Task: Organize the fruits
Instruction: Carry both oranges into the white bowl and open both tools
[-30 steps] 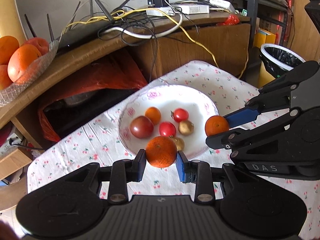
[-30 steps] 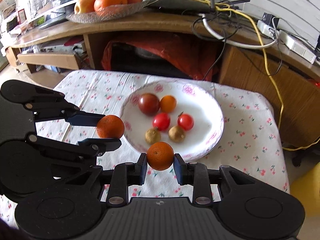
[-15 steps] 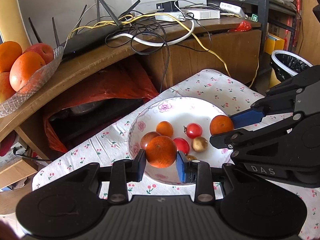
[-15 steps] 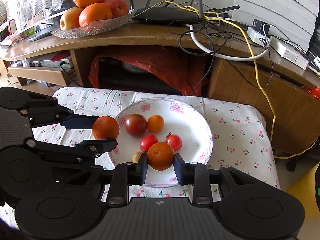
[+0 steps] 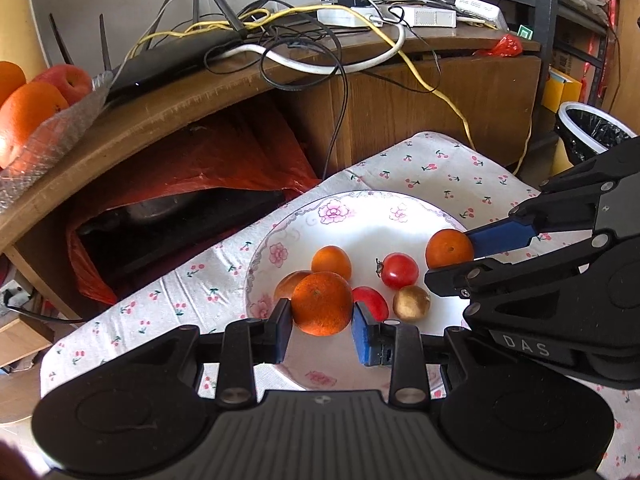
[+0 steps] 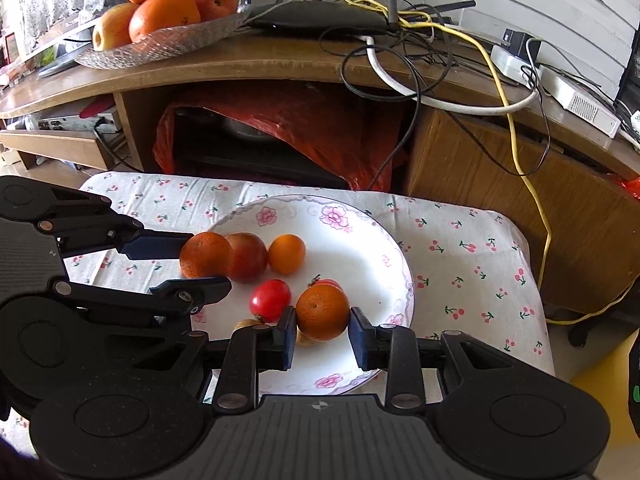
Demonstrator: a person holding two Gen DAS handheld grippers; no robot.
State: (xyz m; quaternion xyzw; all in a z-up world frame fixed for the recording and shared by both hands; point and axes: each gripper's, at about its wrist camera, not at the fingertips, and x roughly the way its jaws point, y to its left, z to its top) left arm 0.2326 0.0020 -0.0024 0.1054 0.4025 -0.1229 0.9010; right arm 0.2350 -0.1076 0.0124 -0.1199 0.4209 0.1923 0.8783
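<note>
Both claws moved forward over plate (image 5: 280,236); left claw (image 5: 322,326) grips orange (image 5: 322,304), right claw (image 6: 322,338) grips second orange (image 6: 322,312), poised for release among fruit.

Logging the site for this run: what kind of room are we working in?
Most likely a home living room: a low table with a cherry-print cloth, a wooden TV-style cabinet carrying a router and tangled cables, and a glass fruit dish.
</note>
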